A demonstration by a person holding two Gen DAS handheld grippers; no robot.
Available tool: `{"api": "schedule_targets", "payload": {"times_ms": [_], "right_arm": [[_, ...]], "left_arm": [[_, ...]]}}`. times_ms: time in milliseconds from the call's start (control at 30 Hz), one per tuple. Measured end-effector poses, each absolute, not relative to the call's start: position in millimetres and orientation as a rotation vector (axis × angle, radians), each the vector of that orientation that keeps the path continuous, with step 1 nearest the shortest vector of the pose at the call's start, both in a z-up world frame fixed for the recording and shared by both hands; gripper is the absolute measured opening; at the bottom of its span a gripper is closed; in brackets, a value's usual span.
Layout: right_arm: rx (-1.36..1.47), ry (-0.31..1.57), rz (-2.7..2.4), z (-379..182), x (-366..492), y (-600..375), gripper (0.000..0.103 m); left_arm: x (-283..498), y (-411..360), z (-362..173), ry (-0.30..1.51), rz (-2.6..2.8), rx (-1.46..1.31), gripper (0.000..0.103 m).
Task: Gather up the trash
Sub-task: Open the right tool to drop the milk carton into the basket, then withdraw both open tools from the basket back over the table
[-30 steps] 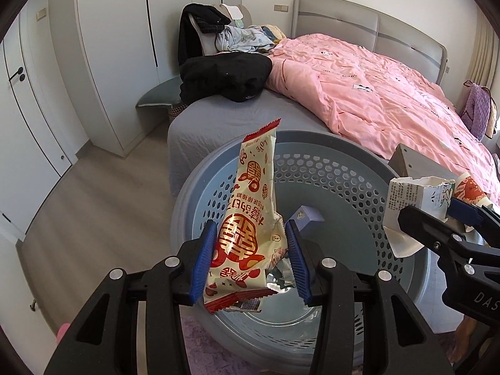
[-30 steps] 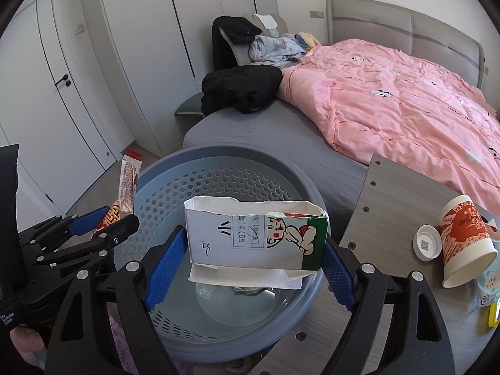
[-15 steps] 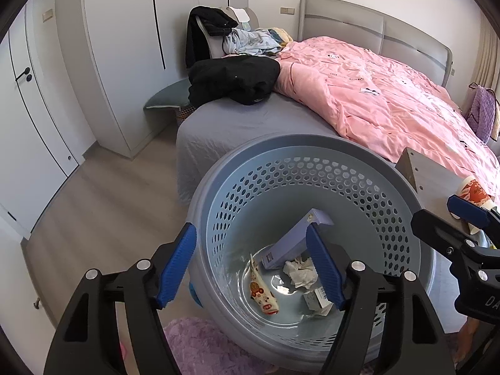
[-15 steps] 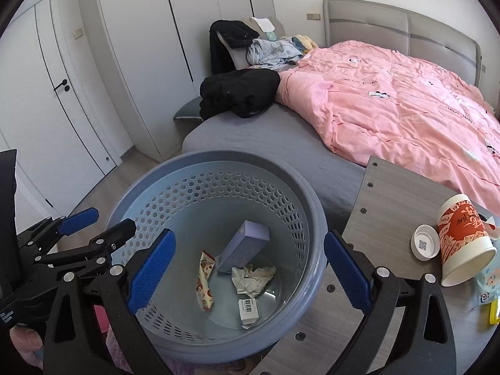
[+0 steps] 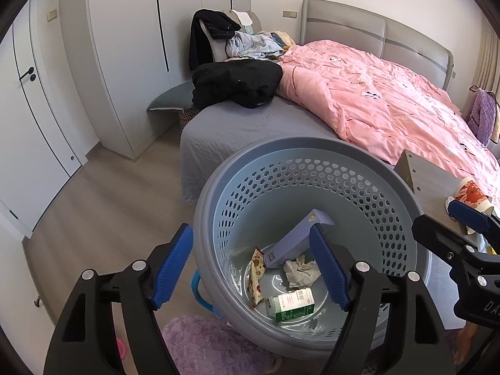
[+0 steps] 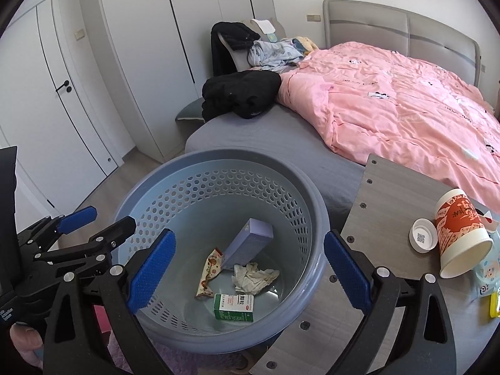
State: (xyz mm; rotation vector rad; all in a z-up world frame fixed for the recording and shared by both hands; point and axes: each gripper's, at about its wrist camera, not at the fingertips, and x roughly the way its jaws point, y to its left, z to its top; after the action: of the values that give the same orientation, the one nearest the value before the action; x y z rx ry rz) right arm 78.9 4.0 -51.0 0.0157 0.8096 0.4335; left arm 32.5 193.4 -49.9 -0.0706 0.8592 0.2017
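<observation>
"DAS" on right gripper

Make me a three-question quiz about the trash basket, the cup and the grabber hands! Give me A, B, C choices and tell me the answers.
1. Where does the green-and-white carton lie?
A. on the bed
B. in the basket
C. on the floor

2. How many pieces of trash lie in the basket?
A. one
B. two
C. four

3. How is the paper cup on the table?
A. tipped over
B. upright
C. in the basket

Answers:
1 B, it rests on the basket's bottom.
2 C: carton, purple box, crumpled tissue, snack wrapper.
3 A, its open mouth points sideways.

Both the left gripper and right gripper are open and empty.
</observation>
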Motion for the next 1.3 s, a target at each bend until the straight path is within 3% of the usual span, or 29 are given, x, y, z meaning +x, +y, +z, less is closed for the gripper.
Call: {"api": "schedule_targets", "payload": {"times_ms": [800,1300], "right_arm": [[0.101,0.750,0.297,-26,59,-68,0.094],[0.201,0.727,0.172,-25,16,-162,0.094]], "left_arm": [[38,167,-41,0.862,0.129,-0.066,0.075],[31,79,-21,0.829,0.006,0.014,0.075]]}}
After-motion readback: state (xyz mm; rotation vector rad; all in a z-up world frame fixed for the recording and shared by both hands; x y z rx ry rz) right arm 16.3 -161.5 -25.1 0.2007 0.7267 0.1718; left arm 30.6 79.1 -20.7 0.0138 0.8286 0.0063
